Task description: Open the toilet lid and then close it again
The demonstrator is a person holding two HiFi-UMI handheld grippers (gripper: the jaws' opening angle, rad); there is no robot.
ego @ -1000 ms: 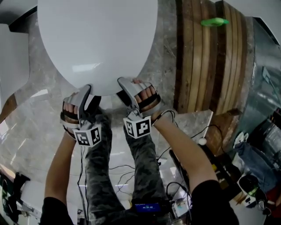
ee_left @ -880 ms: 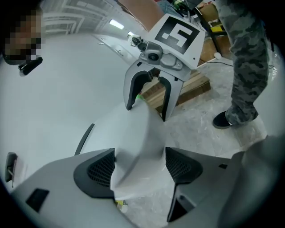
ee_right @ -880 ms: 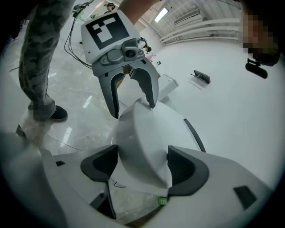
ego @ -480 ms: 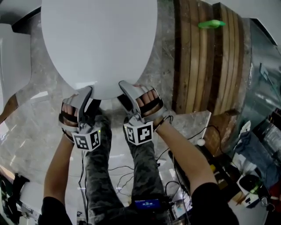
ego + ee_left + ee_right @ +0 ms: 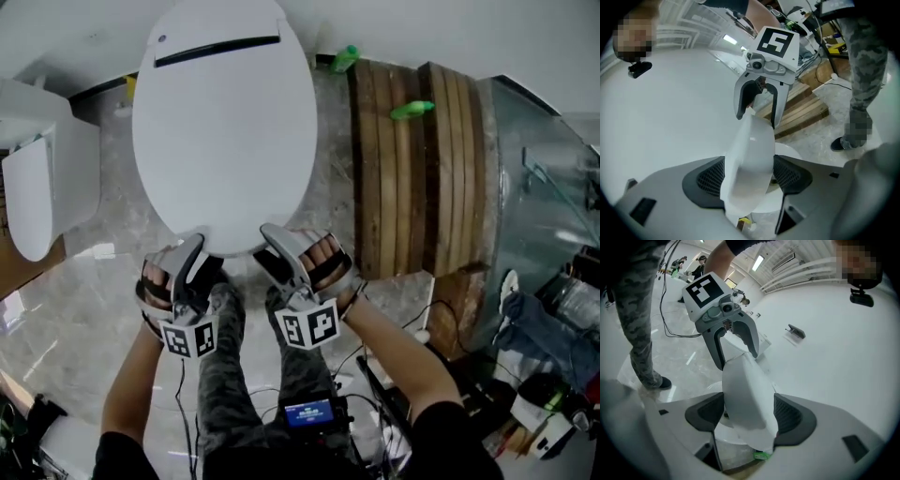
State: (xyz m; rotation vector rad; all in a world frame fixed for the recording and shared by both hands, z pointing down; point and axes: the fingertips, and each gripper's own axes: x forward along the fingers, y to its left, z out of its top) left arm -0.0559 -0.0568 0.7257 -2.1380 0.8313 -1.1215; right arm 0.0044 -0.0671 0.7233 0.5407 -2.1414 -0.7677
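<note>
Both grippers are on the lid (image 5: 225, 131) now, down at its front rim, nearest the person. The left gripper (image 5: 194, 251) bites the rim on the left of the nose, the right gripper (image 5: 274, 240) just beside it on the right, a small gap between them.

In the left gripper view the jaws are narrow, both dark pads pressed against the white edge that runs up between them. The right gripper view shows the same thing: jaws closed in on the rim, pads touching it on both sides. Each gripper sees the other one clamped across from it.

The lid is a big white oval, its hinge end with a dark slot far from the person. A second white rim shows just under the held edge in the left gripper view; how far the lid sits off it I cannot tell.

A wooden slat mat (image 5: 412, 169) lies on the marble floor (image 5: 84, 281) to the right, with a green bottle (image 5: 412, 110) on it. Cables (image 5: 412, 281) trail near the person's camouflage trousers (image 5: 225, 375).
</note>
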